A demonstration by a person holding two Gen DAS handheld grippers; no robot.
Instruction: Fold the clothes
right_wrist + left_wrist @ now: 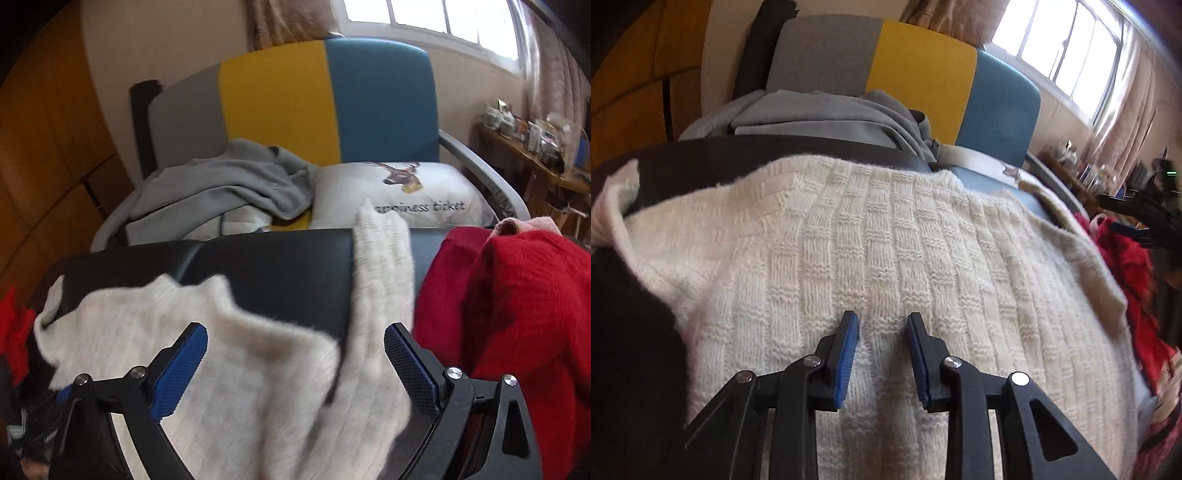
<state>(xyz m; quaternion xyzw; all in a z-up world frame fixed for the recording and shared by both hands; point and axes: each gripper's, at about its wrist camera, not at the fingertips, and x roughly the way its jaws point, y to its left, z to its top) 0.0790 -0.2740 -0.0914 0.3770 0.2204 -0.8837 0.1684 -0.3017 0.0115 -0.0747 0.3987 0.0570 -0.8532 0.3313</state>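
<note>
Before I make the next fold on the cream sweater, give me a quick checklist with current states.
1. Left claw free of sweater: ok, pads apart, nothing pinched.
2. Right claw free: ok, wide open above the knit.
3. Sweater body flat: ok in left view.
4. Sleeve tucked in: not ok, it trails across the black surface.
5. Red garment clear of sweater: cannot tell.

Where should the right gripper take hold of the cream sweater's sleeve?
Grip the cream sleeve by its cuff at the far end, coming from above; it lies flat and outstretched over the dark surface, its tip free beside the red garment.
</note>
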